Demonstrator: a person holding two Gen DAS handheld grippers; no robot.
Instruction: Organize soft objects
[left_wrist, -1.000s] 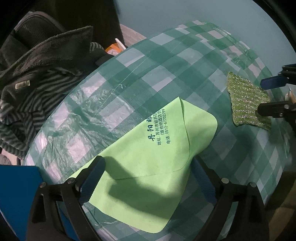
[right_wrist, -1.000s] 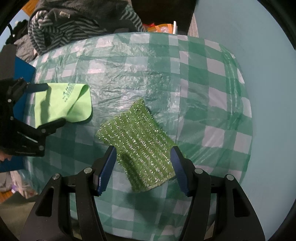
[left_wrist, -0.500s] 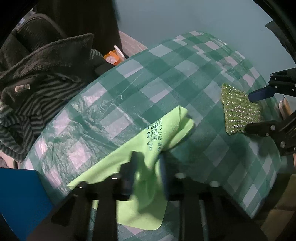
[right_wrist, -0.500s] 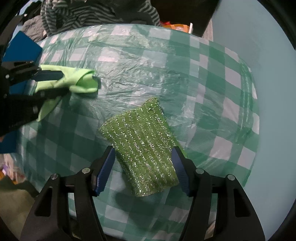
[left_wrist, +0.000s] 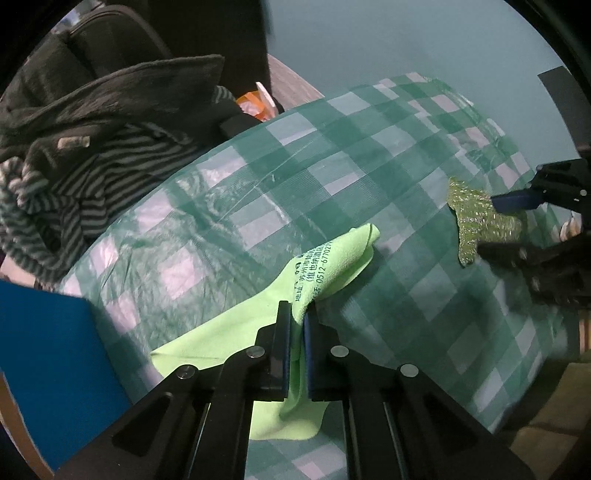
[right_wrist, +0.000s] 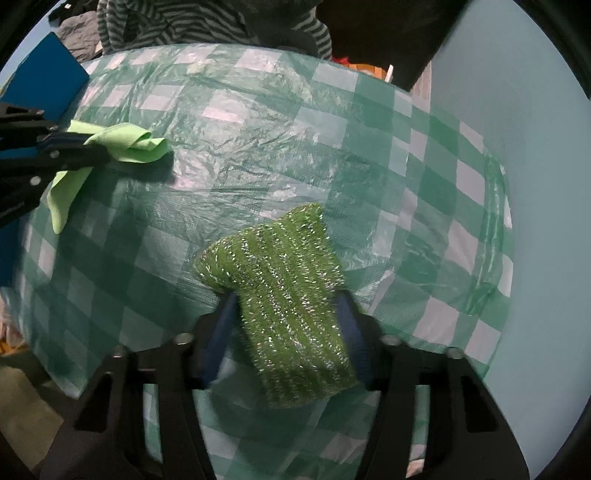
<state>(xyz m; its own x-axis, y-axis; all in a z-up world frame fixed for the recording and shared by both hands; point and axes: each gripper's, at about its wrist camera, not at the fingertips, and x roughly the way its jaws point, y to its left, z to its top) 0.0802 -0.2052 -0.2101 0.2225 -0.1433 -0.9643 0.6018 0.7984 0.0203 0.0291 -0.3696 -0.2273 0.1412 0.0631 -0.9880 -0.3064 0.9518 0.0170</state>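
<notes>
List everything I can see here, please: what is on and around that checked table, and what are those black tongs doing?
Microfibre cloth: one, light green with printed text, near the table's left side, pinched and bunched.
Sparkly scrubbing cloth: one, darker green with silver threads, on the table nearer the right.
Tablecloth: one, green and white check under clear plastic, covering the table.
Striped clothing: a heap, grey and dark, beyond the table's far left edge.
Blue panel: one, at the left of the table.
Left tongs: black with blue pads, shut on the microfibre cloth.
Right tongs: black with blue pads, open, either side of the sparkly scrubbing cloth.
</notes>
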